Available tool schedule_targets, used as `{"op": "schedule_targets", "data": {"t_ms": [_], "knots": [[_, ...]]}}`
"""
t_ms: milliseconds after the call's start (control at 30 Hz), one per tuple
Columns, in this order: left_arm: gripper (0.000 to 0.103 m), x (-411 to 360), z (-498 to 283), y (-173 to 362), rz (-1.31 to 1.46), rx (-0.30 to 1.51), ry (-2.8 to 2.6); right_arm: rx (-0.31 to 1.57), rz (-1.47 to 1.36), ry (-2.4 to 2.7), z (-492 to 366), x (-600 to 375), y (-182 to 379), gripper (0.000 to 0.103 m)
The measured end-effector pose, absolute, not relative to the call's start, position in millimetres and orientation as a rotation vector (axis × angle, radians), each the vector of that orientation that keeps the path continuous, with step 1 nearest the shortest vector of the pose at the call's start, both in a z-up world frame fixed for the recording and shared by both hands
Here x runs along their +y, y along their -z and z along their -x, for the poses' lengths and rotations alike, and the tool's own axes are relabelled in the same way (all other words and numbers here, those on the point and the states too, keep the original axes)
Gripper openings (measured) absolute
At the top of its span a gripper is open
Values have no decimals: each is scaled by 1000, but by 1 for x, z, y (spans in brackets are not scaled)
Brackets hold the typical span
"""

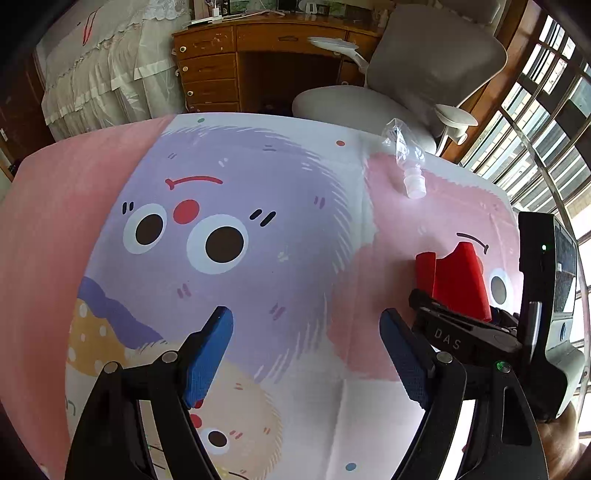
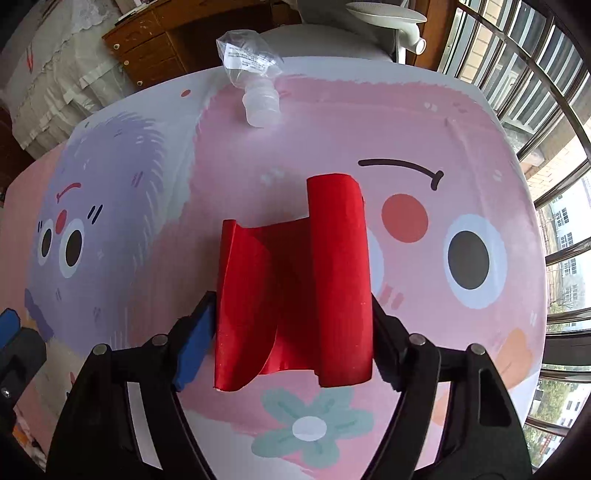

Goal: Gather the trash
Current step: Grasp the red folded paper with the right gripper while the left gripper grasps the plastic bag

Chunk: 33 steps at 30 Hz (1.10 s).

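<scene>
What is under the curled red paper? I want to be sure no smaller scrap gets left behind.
Around the red paper, only the cartoon-printed cloth shows, with the right gripper jaws at its sides. Whatever lies directly beneath it is covered, so a hidden scrap cannot be ruled out.

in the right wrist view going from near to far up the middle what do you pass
Right gripper, closed on the curled red paper → pink cartoon bedspread → clear plastic pouch with a white spout → grey office chair.
</scene>
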<state>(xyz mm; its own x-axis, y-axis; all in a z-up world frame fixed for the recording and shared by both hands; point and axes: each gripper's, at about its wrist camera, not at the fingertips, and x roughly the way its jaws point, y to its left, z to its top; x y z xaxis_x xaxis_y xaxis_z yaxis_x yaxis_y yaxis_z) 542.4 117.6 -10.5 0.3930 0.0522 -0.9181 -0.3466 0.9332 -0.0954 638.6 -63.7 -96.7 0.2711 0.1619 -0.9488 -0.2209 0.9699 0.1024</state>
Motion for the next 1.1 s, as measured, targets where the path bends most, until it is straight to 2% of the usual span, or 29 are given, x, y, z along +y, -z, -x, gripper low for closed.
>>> {"op": "schedule_targets", "data": {"t_ms": [33,67,200,467,700,900,1100], "knots": [[84,117,-549,11,292,1139,-252,1261,41,-265,-640,-66,96,54],[84,116,-553,9,291,1134,-245,1257,25,-277,-641,-69,96,38],[84,110,-576,6,280,1116,-206,1248,-28,-331,-651,-79,93,23],[84,88,-641,4,270,1083,-128,1201,-96,-300,-706,-113,88,18],[83,66,-707,33,288,1111,-88,1168,-195,-288,-751,-145,91,15],[76,55,-753,62,296,1156,-111,1157,-252,-309,-763,-167,96,15],[60,45,-781,82,271,1171,-138,1145,-281,-351,-759,-179,100,15]]}}
